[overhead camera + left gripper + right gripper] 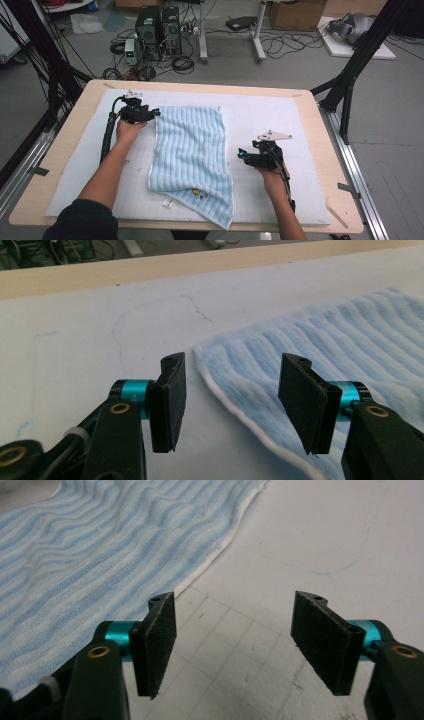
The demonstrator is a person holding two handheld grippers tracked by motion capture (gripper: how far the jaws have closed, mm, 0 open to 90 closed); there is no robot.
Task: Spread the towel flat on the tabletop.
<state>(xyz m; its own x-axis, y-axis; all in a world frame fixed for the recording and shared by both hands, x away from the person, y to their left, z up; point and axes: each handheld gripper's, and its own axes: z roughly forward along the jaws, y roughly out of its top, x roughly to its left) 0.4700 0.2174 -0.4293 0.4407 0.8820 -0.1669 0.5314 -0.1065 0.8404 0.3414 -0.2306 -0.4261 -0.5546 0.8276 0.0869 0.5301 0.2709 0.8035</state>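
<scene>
While towel (192, 160) lies flat, left tool (156, 113) gaping, right tool (241, 155) gaping.

Two black hand-held grippers, one dark sleeve

Left hand-held gripper (156, 113) and right hand-held gripper (241, 155): black pads (170, 401), turquoise collars (131, 389), brass screws (120, 408), grey top plates (274, 135); dark sleeve (82, 220) lower left.

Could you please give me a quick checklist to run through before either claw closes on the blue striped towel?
1. Left claw open: ok, jaws stand wide apart.
2. Left claw lined up on the towel: ok, its far left corner lies just ahead, between the jaws.
3. Right claw open: ok, nothing between the jaws.
4. Right claw lined up on the towel edge: not ok, the edge lies ahead and to its left, bare white mat under the jaws.
5. Towel flat: not ok, near right corner hangs over the mat's front edge.
</scene>
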